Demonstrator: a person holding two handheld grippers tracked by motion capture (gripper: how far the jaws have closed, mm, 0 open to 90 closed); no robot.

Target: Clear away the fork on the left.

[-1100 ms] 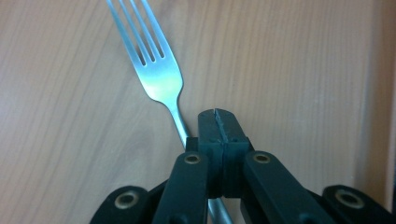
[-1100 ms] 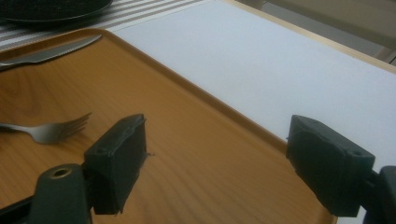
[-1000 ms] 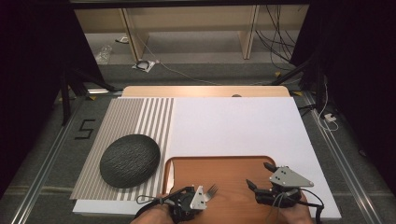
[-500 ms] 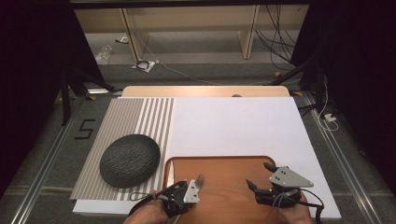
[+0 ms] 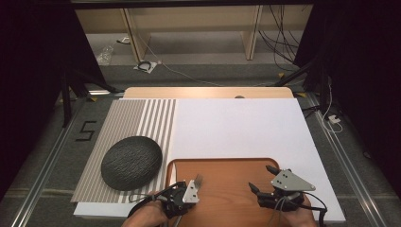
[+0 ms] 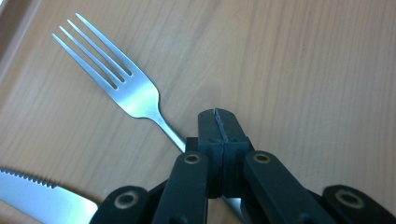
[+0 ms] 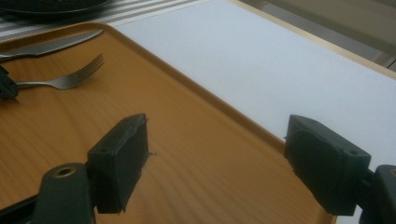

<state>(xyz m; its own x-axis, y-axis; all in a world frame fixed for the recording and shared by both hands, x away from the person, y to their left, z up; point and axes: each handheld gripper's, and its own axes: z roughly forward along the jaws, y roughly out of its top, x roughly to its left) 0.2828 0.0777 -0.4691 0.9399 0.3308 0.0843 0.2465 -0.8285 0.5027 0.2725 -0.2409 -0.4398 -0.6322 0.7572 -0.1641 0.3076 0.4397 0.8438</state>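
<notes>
Left claw (image 6: 215,122) clamped on fork (image 6: 122,86) handle over wooden tray (image 5: 227,189).
Fork tines point fwd, near tray's left edge; knife (image 6: 39,196) just beside it; right claw (image 7: 215,163) wide, nothing btwn jaws, above tray's right side; dark plate (image 5: 131,162) on striped mat on tabletop, left of tray.

Each black hand-held gripper (image 5: 191,187) carries a grey three-cornered plate.

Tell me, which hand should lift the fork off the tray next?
The left. The left gripper is already shut on the fork handle, over the wooden tray. The right gripper has its jaws wide open with nothing between them, and the fork lies well away from it.
</notes>
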